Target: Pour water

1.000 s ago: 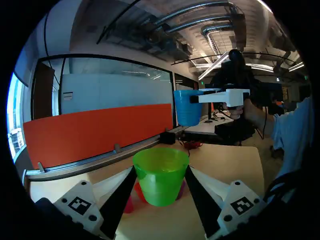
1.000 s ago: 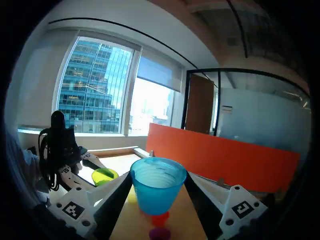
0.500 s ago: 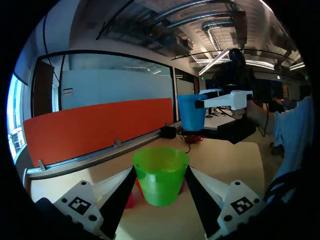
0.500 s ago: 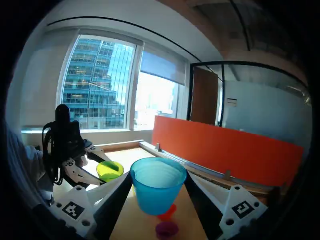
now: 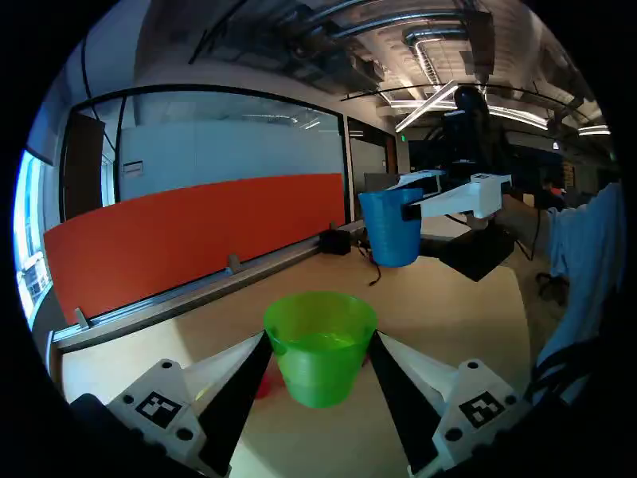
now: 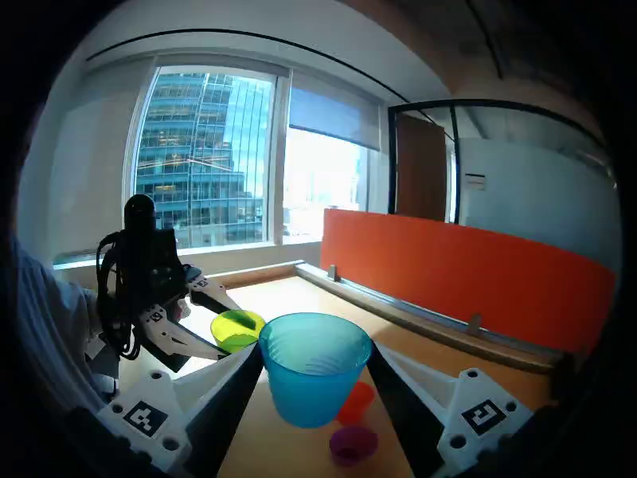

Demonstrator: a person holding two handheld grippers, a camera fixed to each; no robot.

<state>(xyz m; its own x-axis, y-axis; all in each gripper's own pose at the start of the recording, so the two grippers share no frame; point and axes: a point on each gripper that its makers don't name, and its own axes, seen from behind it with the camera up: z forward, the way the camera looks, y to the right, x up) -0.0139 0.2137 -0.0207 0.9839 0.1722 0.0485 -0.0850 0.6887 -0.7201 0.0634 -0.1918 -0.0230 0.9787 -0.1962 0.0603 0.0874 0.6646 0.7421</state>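
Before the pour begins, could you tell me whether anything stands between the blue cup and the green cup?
Nothing visible does: open air over the table lies between the blue cup and the green cup.

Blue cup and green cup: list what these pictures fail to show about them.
- Blue cup contents: left gripper view, its wall hides the inside; right gripper view, water too faint to tell.
- Orange cup: right gripper view, partly behind the blue cup.
- Red item: left gripper view, mostly behind the green cup.
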